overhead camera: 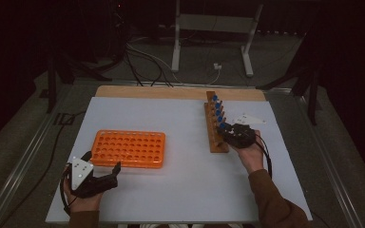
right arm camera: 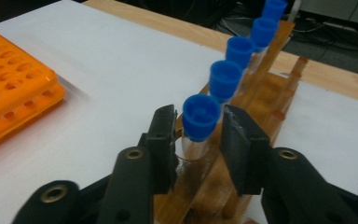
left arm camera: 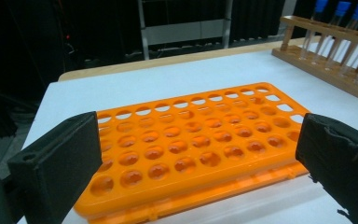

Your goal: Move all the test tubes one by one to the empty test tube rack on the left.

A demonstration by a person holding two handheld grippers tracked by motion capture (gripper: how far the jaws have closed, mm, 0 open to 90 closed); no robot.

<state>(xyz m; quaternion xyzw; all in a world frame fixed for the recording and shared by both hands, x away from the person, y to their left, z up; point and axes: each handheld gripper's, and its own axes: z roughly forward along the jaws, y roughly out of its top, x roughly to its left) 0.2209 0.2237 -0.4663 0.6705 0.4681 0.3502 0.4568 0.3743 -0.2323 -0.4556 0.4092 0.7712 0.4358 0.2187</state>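
A wooden rack (overhead camera: 215, 141) stands right of the table's middle and holds a row of several clear tubes with blue caps (overhead camera: 217, 110). My right gripper (overhead camera: 228, 131) is at the rack's near end. Its jaws flank the nearest blue-capped tube (right arm camera: 200, 116) with a thin gap on each side, so the right gripper (right arm camera: 198, 135) reads as open. An empty orange tube rack (overhead camera: 129, 148) lies on the left. My left gripper (overhead camera: 101, 162) hovers at its near left corner, jaws wide open and empty. In the left gripper view the orange rack (left arm camera: 191, 135) lies just beyond the left gripper (left arm camera: 200, 145).
The white tabletop (overhead camera: 180, 180) has bare room between the two racks and along the front edge. A wooden strip (overhead camera: 171, 92) runs along the table's far edge. Beyond it are cables on the floor and a white stand's legs (overhead camera: 209, 42).
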